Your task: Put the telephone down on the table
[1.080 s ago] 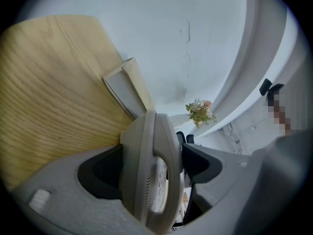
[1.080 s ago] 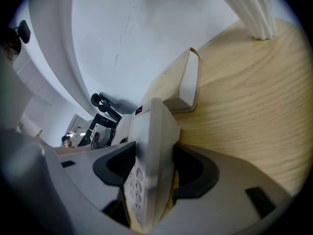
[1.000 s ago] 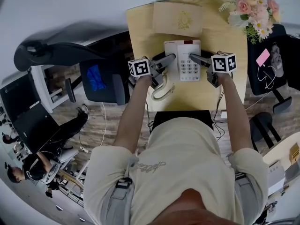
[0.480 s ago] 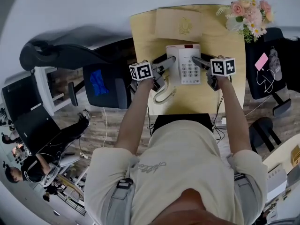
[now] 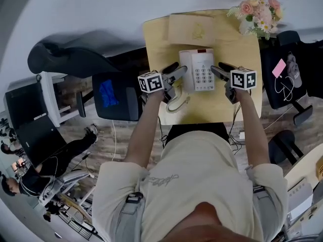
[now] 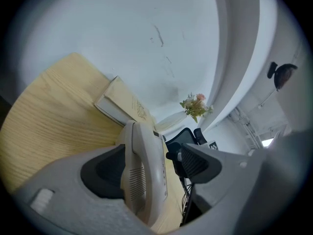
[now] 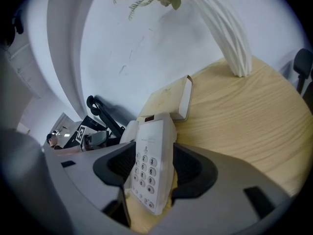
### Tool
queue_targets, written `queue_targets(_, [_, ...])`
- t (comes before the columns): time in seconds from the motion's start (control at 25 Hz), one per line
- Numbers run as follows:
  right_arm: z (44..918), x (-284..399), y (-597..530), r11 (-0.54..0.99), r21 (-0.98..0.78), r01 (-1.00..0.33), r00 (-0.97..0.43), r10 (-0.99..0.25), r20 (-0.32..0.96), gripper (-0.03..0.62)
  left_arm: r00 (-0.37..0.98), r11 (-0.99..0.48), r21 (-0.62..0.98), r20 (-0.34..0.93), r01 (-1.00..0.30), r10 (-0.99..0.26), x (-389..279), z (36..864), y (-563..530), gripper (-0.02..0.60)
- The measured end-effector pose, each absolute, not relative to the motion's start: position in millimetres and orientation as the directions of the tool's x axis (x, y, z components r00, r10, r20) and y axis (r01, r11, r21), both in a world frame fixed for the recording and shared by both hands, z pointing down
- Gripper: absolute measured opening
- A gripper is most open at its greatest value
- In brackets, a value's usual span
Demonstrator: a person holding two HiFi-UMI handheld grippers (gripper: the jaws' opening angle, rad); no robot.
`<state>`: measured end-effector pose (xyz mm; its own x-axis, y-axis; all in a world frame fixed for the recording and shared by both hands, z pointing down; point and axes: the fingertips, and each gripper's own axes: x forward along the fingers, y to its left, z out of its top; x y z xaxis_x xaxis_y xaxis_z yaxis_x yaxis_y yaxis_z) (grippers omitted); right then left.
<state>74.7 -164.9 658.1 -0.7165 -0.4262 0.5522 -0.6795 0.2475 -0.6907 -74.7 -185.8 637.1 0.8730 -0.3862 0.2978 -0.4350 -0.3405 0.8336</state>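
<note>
The white telephone [image 5: 198,70] lies flat on the light wooden table [image 5: 245,49], keypad up, its coiled cord [image 5: 176,101] trailing toward the front edge. My left gripper [image 5: 176,73] reaches in at its left side and my right gripper [image 5: 218,69] at its right side. In the left gripper view the telephone [image 6: 143,173] stands edge-on against one pad, with a clear gap to the other. The right gripper view shows the telephone [image 7: 152,168] sitting between spread jaws, its keypad facing one pad. Both grippers are open.
A beige booklet [image 5: 196,28] lies just behind the telephone, and a vase of flowers [image 5: 258,11] stands at the far right corner. A black office chair [image 5: 115,92] is left of the table; another chair with a pink note [image 5: 280,68] is on the right.
Both grippers have slid slightly outward along the telephone's sides, so their tips overlap it less. The telephone stays in the same spot on the table.
</note>
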Motion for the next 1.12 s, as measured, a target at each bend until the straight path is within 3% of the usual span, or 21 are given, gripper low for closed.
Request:
queue_targets(0.28, [632.0,72.9,-136.6,0.307,-0.663,-0.683,-0.719,-0.445,0.534,0.232,0.873,-0.394,0.8,0.306,-0.452,-0.38,-81.5,617.1,-150.6,0.362])
queue_targets(0.48, [613.0,70.2,-115.0,0.363,-0.636,-0.681,-0.726,-0.448,0.522,0.161,0.884,-0.467,0.76,0.31,-0.452,-0.35,-77.7,600.4,-119.1,0.324])
queue_targets(0.6, [602.3,70.0,-105.0,0.385,-0.612,-0.691,-0.719,-0.46,0.522,0.084,0.88,-0.502,0.733,0.297,-0.458,-0.369,-75.0,586.6,-111.3,0.213])
queue_targets(0.84, [569.8,72.0,-97.9,0.436,-0.539,-0.721,-0.691,-0.516,0.507,0.003,0.888,-0.617,0.639,0.291,-0.458,-0.357,-66.1,554.0,-96.2,0.029])
queue_targets(1.12, [519.1,65.4,-93.2,0.526,-0.475,-0.706,-0.708,-0.537,0.458,0.002,0.878,-0.693,0.538,0.281,-0.479,-0.388,-64.7,505.2,-100.0,0.017])
